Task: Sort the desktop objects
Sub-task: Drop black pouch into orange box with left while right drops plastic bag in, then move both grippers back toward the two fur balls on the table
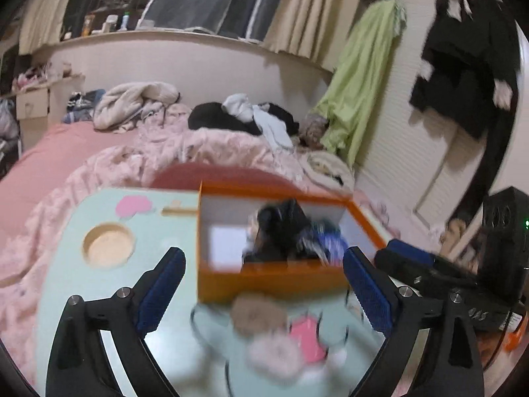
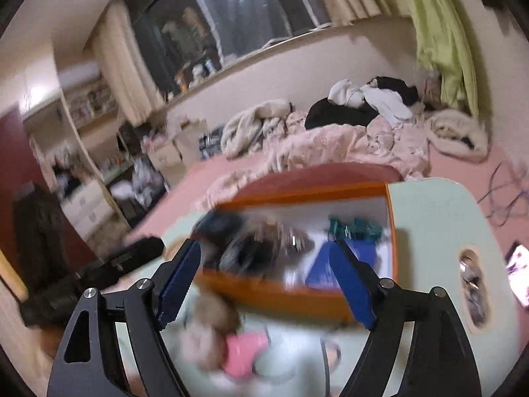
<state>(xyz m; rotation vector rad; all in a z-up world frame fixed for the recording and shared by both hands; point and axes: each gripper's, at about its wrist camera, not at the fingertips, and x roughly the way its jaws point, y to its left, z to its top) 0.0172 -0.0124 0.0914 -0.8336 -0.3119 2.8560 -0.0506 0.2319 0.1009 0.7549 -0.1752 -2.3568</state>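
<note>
An orange box point(image 1: 274, 281) with a white inside stands on the pale green tray table point(image 1: 66, 274) and holds several dark and blue items point(image 1: 291, 231). In front of it lie a brown fluffy thing point(image 1: 258, 314), a pink item point(image 1: 305, 335) and a pale pink fluffy thing point(image 1: 274, 354), all blurred. My left gripper point(image 1: 264, 284) is open and empty above them, short of the box. My right gripper point(image 2: 264, 281) is open and empty over the box's near wall point(image 2: 281, 292). The brown fluffy thing point(image 2: 215, 314) and the pink item point(image 2: 244, 350) lie below it.
The table has a round cup recess point(image 1: 107, 246), which also shows in the right wrist view point(image 2: 472, 294). A bed with pink bedding point(image 1: 49, 165) and piled clothes point(image 1: 244, 115) lies behind the table. A black speaker point(image 1: 506, 231) stands at the right. A phone point(image 2: 519, 271) lies on the bed.
</note>
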